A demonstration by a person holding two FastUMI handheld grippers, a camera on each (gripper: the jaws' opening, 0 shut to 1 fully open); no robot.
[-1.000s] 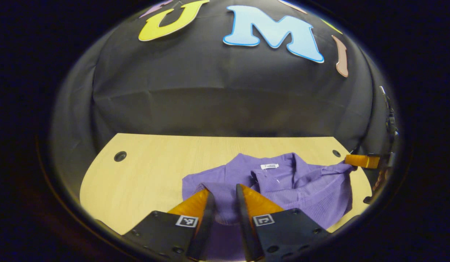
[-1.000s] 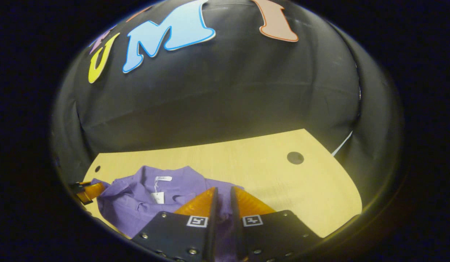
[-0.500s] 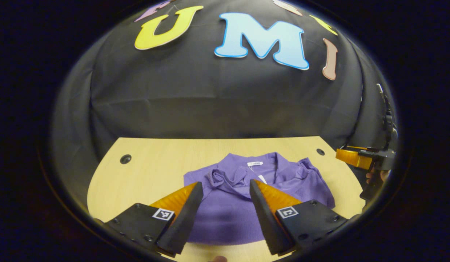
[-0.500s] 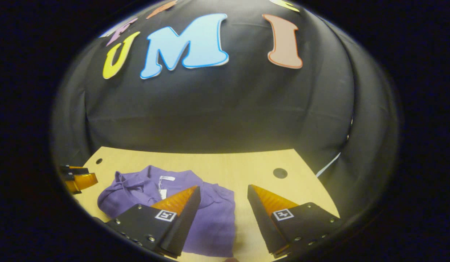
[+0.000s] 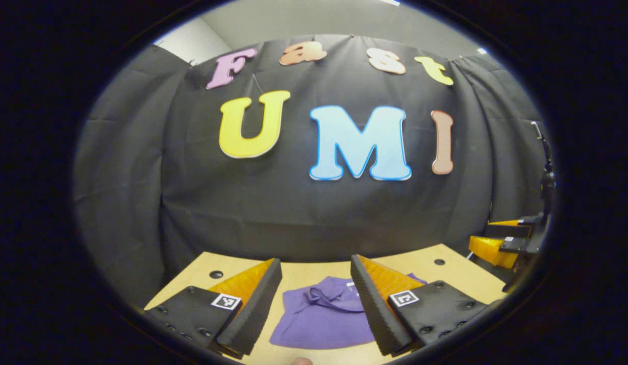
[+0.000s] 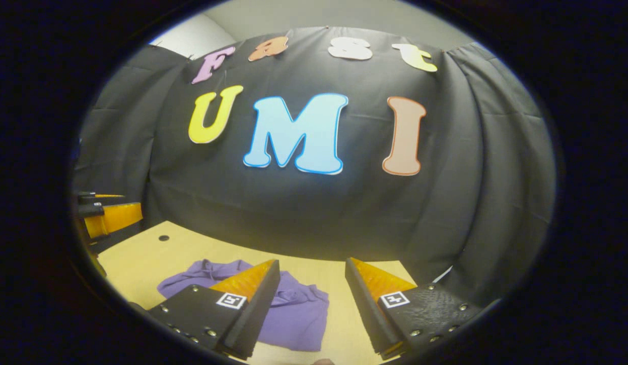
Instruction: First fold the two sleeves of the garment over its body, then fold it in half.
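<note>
Both grippers have let go of the garment (image 5: 324, 317) and lifted away from it. A second ago each was clamped on purple cloth; half a second ago both stood spread just above it; now both cameras are pitched up toward the booth wall, and the garment has dropped to the bottom of each view.

The garment lies on the table (image 5: 202, 276) as a compact purple bundle, with the collar area on top and no sleeve seen sticking out to either side. Judged from this, the sleeve folds and the fold in half appear done, though the lie of the layers cannot be confirmed from this angle.

The left gripper (image 5: 314, 304) is spread wide and holds nothing. The garment sits below and ahead of it, in the gap between its fingers, well clear of them. The right gripper (image 6: 309, 301) is likewise spread and empty; the garment lies ahead and to the left of its gap, partly behind its left finger.

Both grippers are raised and held roughly level, pointing forward. In the left gripper view the right gripper also appears far to the right, above the table's edge.

The next move, if any, looks like a withdrawal; no further grasp seems called for.
</note>
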